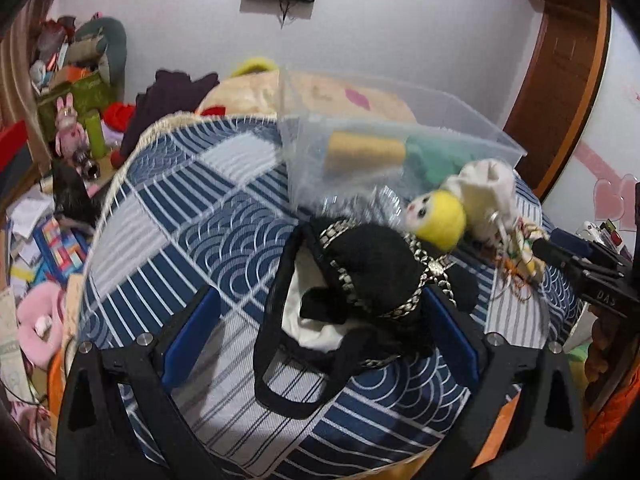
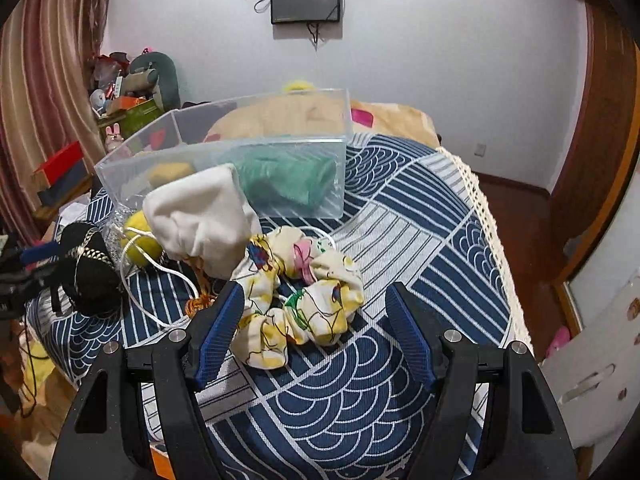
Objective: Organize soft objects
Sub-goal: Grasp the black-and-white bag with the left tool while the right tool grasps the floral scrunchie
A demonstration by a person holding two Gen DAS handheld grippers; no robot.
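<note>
A clear plastic bin (image 1: 400, 120) (image 2: 224, 152) stands on the bed and holds a green cloth roll (image 1: 440, 156) (image 2: 288, 180) and a tan roll (image 1: 364, 152). My left gripper (image 1: 320, 312) is open around a black fuzzy bag with a chain strap (image 1: 372, 264); the bag also shows in the right wrist view (image 2: 88, 268). Behind it lie a yellow-hooded doll (image 1: 436, 216) and a white pouch (image 1: 488, 188) (image 2: 200, 216). My right gripper (image 2: 316, 320) is open around a floral scrunchie (image 2: 304, 284).
The bed has a blue-and-white patterned cover (image 1: 180, 208) (image 2: 400, 216) with a fringed edge. Cluttered shelves and toys (image 1: 76, 92) stand at the left. A beige blanket (image 1: 248, 92) lies behind the bin. A wooden door (image 1: 560, 80) is at the right.
</note>
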